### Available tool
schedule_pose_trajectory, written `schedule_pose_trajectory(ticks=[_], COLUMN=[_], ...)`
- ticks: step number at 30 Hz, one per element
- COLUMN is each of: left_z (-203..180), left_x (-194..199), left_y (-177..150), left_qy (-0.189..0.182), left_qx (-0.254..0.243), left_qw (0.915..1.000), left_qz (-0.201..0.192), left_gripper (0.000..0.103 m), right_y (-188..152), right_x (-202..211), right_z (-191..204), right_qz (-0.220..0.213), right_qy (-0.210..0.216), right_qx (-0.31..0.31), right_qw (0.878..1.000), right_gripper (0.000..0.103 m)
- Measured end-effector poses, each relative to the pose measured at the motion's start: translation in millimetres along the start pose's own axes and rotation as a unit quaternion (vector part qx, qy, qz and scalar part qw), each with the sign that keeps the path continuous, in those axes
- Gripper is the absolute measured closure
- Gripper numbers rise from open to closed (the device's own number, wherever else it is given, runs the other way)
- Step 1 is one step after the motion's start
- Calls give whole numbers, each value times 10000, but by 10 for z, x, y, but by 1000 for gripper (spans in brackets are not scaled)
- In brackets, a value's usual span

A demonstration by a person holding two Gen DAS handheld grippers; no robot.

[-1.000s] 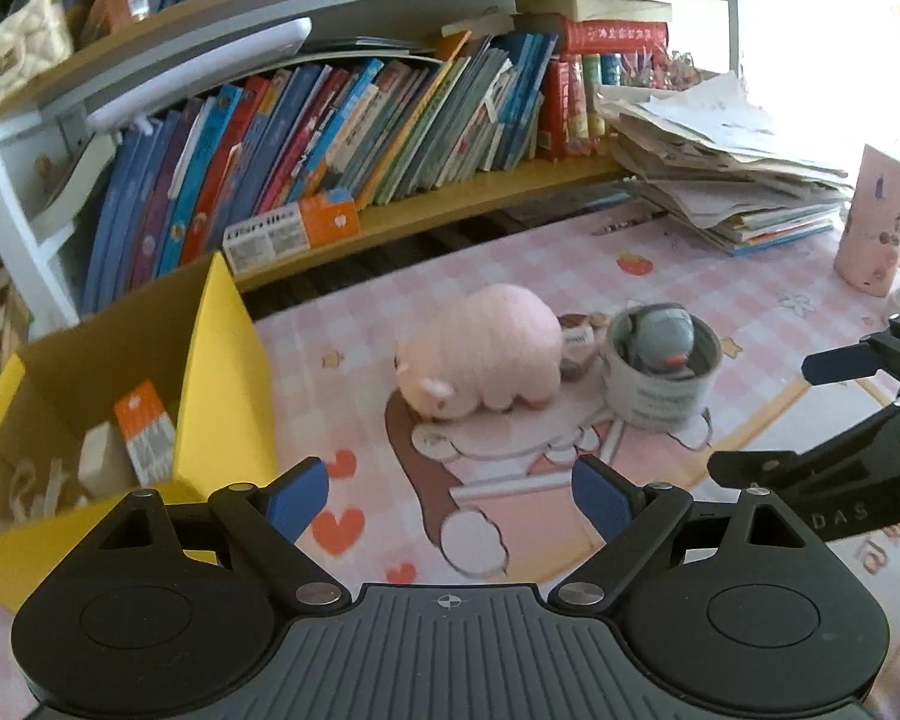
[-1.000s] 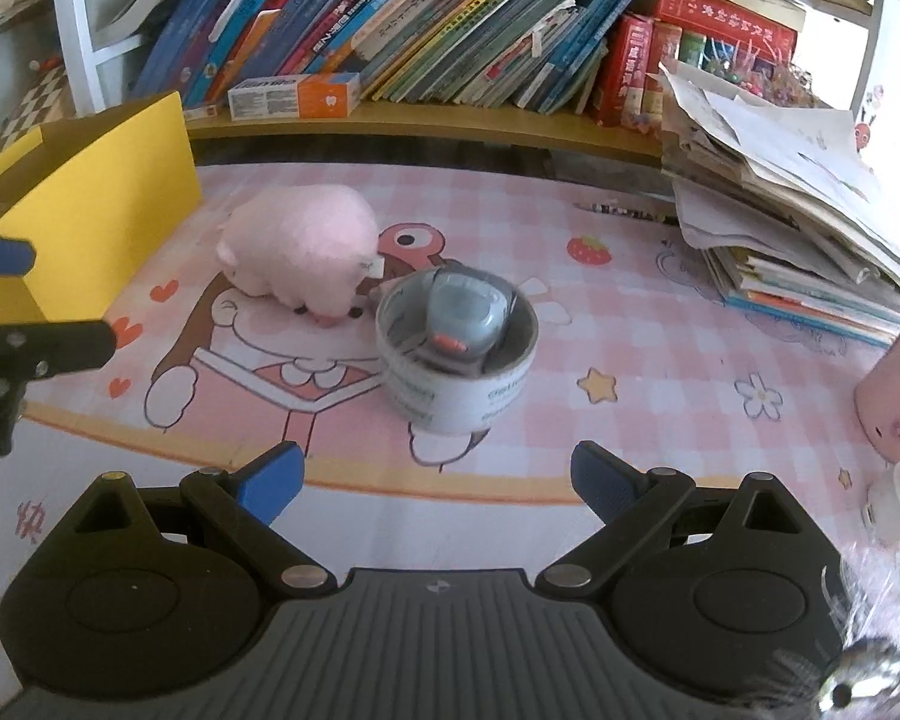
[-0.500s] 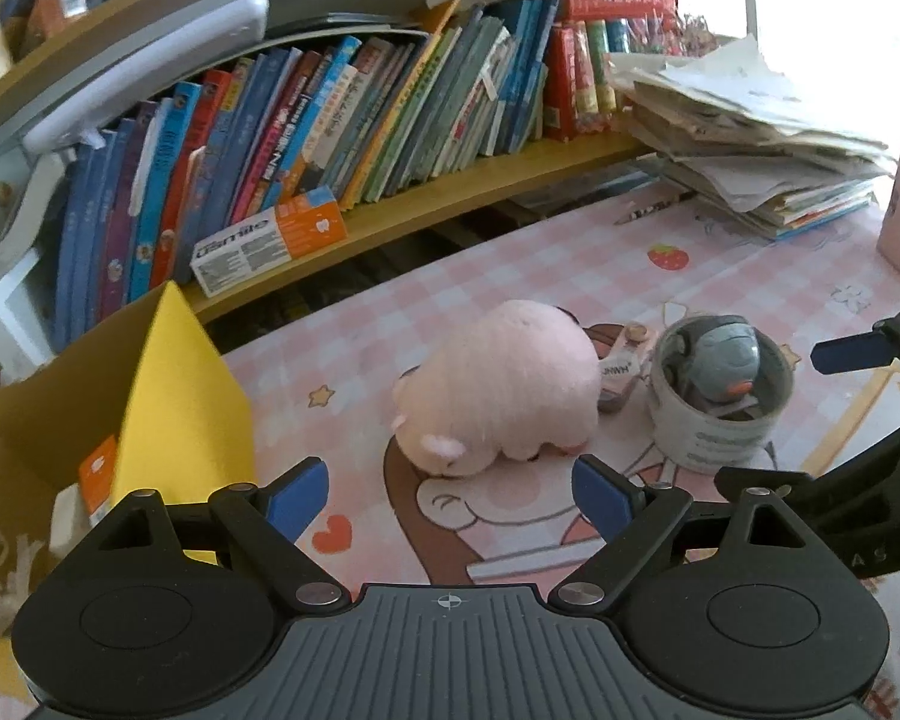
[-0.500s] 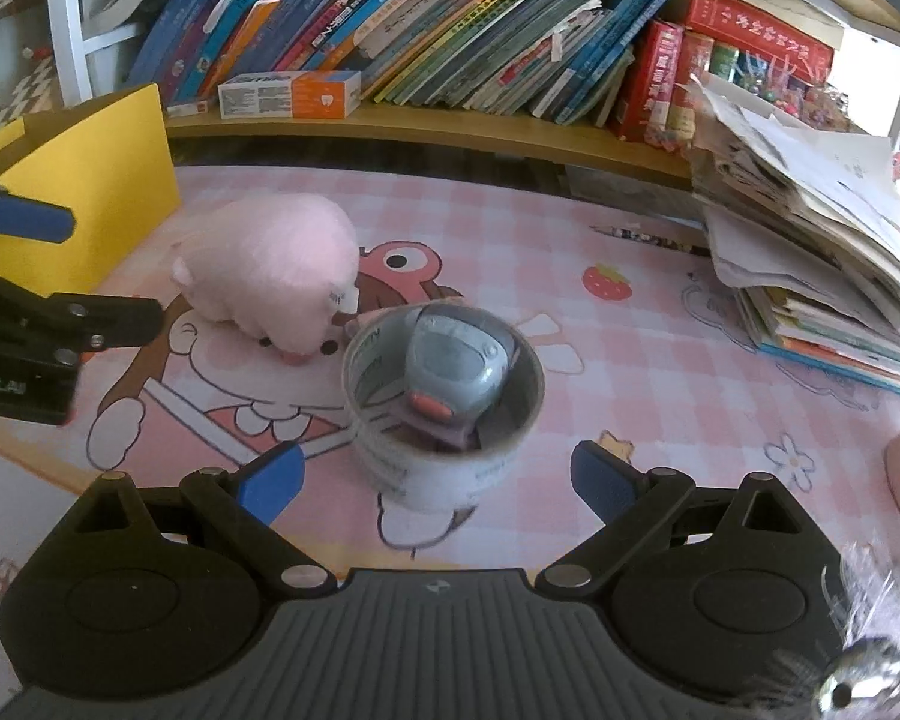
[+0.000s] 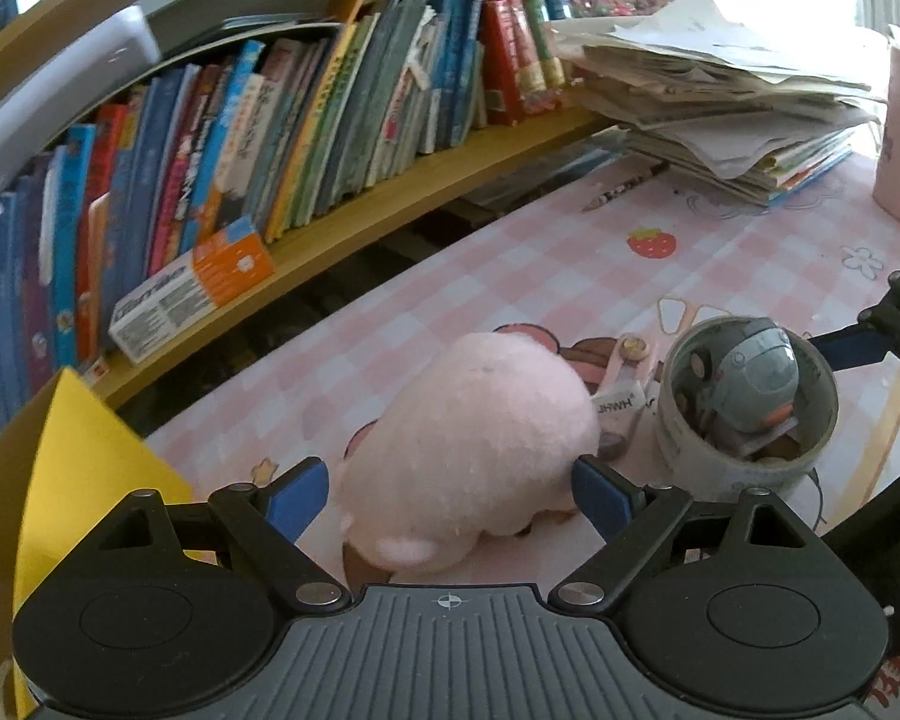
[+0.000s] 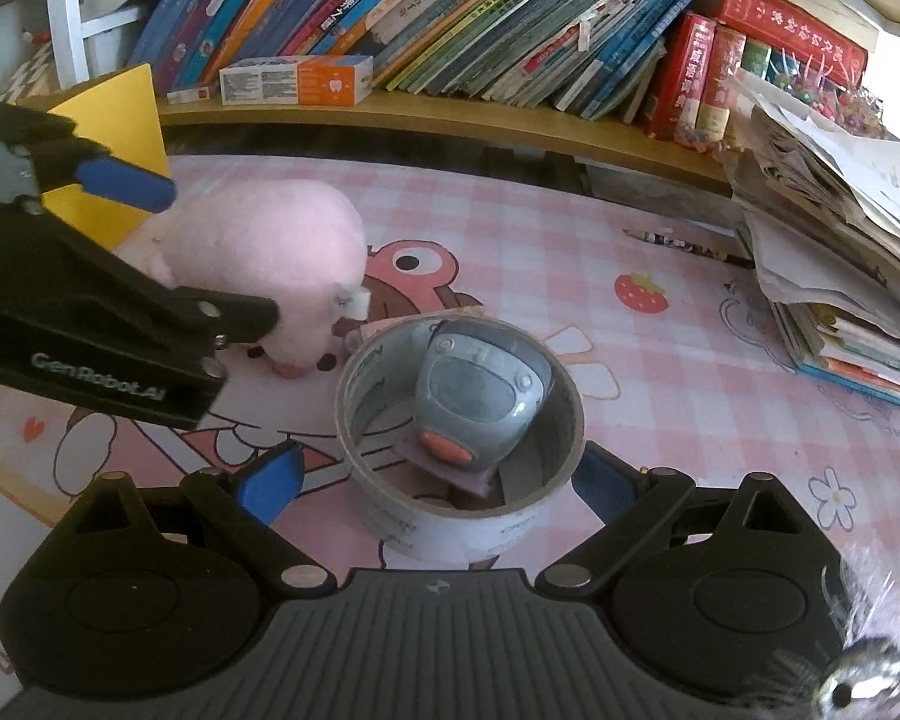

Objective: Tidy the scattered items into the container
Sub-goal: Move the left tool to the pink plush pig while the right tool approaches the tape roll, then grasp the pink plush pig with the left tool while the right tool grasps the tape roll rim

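Writing on left gripper: the left gripper, seen from the right wrist view, carries white lettering "GenRobot.AI" on its black side.
Writing on tag: a small white tag beside the plush shows letters, upside down and hard to read with certainty.
Writing on box: the orange and white box on the shelf bears print too blurred to read.
Left gripper pose: tilted down toward the counter, jaws wide, one blue pad on each side of the pink plush toy; whether the pads touch the plush cannot be told.
Right gripper pose: the right gripper also points down at the counter, jaws wide, its pads either side of the tape roll, near it but not pressing.
Tape roll contents: a grey gadget with an orange button leans inside the roll.
Plush location: on the pink checked counter mat, just left of the tape roll.
Container: the yellow box stands at the left, beside the plush.
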State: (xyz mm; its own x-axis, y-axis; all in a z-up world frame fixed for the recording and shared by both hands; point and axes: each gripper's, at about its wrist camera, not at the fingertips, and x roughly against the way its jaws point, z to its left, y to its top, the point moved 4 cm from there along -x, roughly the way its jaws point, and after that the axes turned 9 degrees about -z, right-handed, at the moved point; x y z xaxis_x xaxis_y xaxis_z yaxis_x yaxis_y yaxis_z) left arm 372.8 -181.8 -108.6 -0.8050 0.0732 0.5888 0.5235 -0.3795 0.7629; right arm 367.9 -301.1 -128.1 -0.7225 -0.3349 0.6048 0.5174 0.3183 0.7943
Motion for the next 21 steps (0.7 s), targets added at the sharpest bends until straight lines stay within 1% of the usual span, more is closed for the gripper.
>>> schedule_pose_trajectory(ticks=[5, 7, 11, 15, 16, 17, 18, 20, 21], left_z=[-17, -21, -19, -3, 13, 31, 50, 102, 128], left_x=[-132, -176, -233, -270, -278, -279, -277, -250, -227], left_y=[-2, -15, -33, -62, -72, -83, -92, -97, -98], left_qy=[-125, -139, -171, -206, -202, -166, -110, -166, -188], left_qx=[-77, -114, -82, 18, 74, 99, 103, 241, 323], left_qw=[9999, 9998, 9998, 9997, 9996, 9996, 9996, 9992, 9990], left_qz=[19, 17, 17, 145, 183, 214, 238, 258, 260], left_gripper=[12, 9, 8, 11, 18, 27, 34, 39, 40], right_y=[16, 27, 32, 18, 17, 20, 23, 23, 23], right_x=[-76, -101, -155, -189, -188, -184, -179, -173, -169], right_z=[2, -2, -15, -34, -37, -36, -33, -27, -29], right_qz=[-40, -66, -65, -26, -39, -50, -51, -47, -42], right_qy=[-16, -35, -77, -67, -56, -57, -64, -77, -85], right_qx=[63, 75, 100, 69, 57, 58, 70, 95, 83], right_qw=[10000, 9999, 9999, 10000, 10000, 10000, 9999, 9999, 9999], right_gripper=[7, 7, 7, 12, 18, 18, 19, 19, 19])
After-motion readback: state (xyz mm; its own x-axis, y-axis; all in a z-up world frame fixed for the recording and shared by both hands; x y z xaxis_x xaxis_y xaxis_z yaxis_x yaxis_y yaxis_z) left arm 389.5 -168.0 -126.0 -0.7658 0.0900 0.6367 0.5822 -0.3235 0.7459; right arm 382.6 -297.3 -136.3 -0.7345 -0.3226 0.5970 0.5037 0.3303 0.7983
